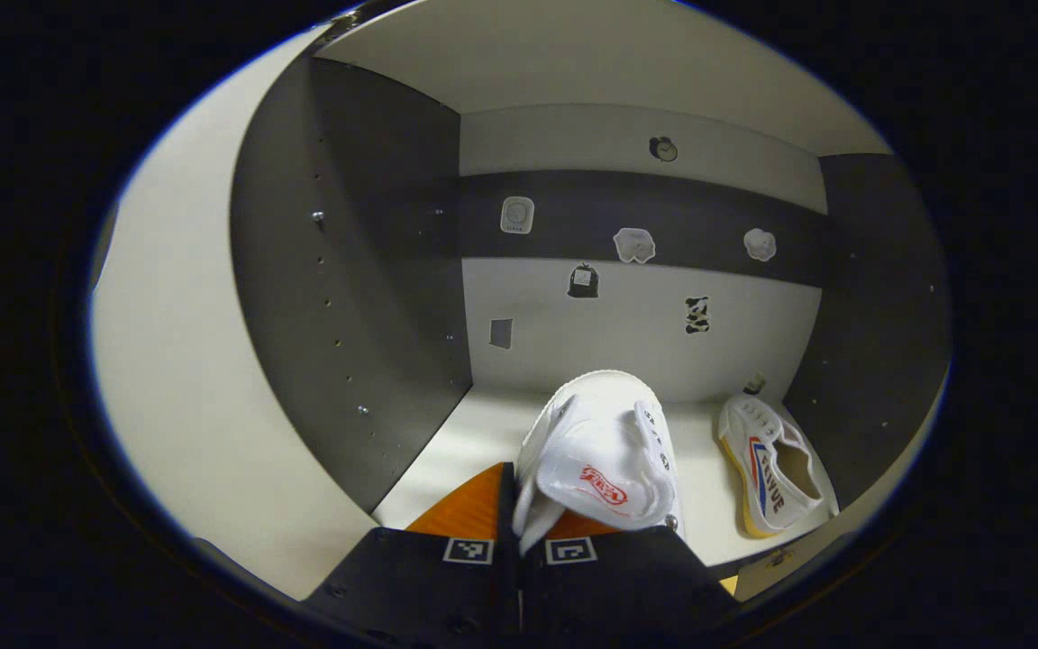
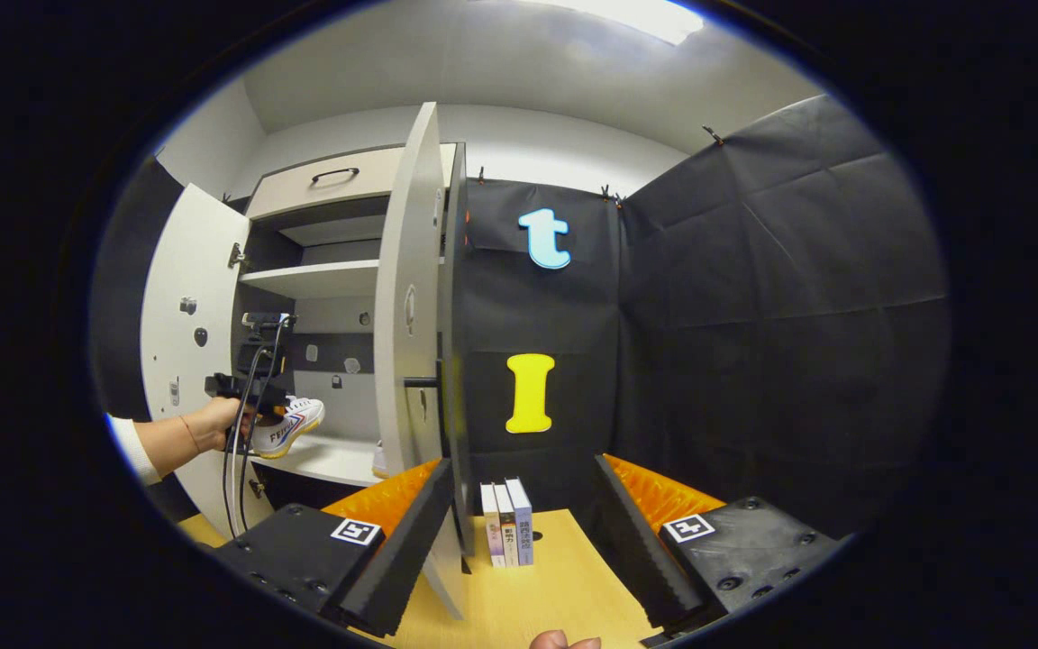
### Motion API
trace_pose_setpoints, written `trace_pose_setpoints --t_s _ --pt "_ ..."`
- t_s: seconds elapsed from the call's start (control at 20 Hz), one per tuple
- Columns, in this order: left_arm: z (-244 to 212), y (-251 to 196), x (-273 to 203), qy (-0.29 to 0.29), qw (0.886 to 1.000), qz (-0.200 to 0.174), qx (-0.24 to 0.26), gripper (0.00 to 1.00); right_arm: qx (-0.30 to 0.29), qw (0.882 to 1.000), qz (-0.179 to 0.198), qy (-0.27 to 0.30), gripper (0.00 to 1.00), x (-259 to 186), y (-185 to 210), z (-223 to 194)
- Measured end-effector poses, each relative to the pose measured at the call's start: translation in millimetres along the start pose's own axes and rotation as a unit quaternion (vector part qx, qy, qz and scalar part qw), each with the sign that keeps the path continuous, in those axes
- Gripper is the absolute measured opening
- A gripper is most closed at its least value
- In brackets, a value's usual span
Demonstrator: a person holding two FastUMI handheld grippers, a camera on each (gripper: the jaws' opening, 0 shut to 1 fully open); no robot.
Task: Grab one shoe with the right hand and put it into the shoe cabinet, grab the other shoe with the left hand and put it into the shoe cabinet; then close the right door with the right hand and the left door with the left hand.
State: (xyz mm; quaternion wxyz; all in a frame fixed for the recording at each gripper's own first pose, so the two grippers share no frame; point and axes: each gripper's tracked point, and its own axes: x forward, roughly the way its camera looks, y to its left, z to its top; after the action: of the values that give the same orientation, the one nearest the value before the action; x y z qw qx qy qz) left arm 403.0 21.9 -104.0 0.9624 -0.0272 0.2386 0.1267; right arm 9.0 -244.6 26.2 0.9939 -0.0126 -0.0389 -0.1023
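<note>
Nearest, a white shoe [image 1: 605, 469] is clamped in the left gripper [image 1: 519, 518], inside the cabinet [image 1: 348, 297]. Farther right, a second shoe [image 1: 771, 464] lies on its shelf. Outside, the right gripper [image 2: 519, 532] is held wide, empty.

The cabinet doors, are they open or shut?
Open. In the right gripper view the right door stands edge-on and the left door swings wide, showing the shelves.
</note>
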Motion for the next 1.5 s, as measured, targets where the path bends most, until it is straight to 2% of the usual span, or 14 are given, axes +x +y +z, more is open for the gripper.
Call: trace_pose_setpoints --t_s 0.25,0.45,0.55,0.7,0.85,1.0,1.1,1.2,1.3,1.35,1.45,1.5 --pt "-4 -12 68 0.051 0.998 0.03 0.022 0.07 -0.023 0.999 -0.032 -0.004 0.98 -5 -33 12" --pt "-19 -27 102 0.082 0.996 0.037 0.028 0.06 -0.03 0.998 -0.052 0.001 0.98 -14 -48 12" --pt "-22 -30 110 0.088 0.995 0.041 0.038 0.07 -0.03 0.998 -0.061 0.001 1.0 -18 -53 14" --pt "-22 -28 119 0.086 0.993 0.06 0.062 0.07 -0.034 0.997 -0.074 -0.003 0.98 -19 -62 17" --pt "-30 -23 124 0.095 0.991 0.073 0.058 0.06 -0.031 0.996 -0.082 0.001 0.98 -23 -67 14" --pt "-32 -22 124 0.096 0.992 0.068 0.043 0.07 -0.027 0.995 -0.091 -0.005 0.98 -23 -73 20" --pt "-35 -20 122 0.109 0.99 0.066 0.058 0.1 -0.019 0.996 -0.09 -0.007 0.96 -23 -71 21" --pt "-33 -22 115 0.115 0.989 0.055 0.07 0.14 -0.016 0.996 -0.089 -0.009 0.98 -24 -72 20" --pt "-30 -18 109 0.111 0.989 0.056 0.083 0.36 -0.013 0.996 -0.087 -0.009 0.98 -23 -71 19" --pt "-26 -13 104 0.105 0.989 0.063 0.088 0.59 -0.009 0.996 -0.085 -0.009 0.96 -23 -69 18" --pt "-21 -6 95 0.088 0.989 0.07 0.092 0.76 -0.001 0.997 -0.08 -0.008 0.98 -21 -66 17" --pt "-19 -6 89 0.081 0.99 0.069 0.093 0.76 0.001 0.997 -0.076 -0.007 0.98 -22 -64 17"
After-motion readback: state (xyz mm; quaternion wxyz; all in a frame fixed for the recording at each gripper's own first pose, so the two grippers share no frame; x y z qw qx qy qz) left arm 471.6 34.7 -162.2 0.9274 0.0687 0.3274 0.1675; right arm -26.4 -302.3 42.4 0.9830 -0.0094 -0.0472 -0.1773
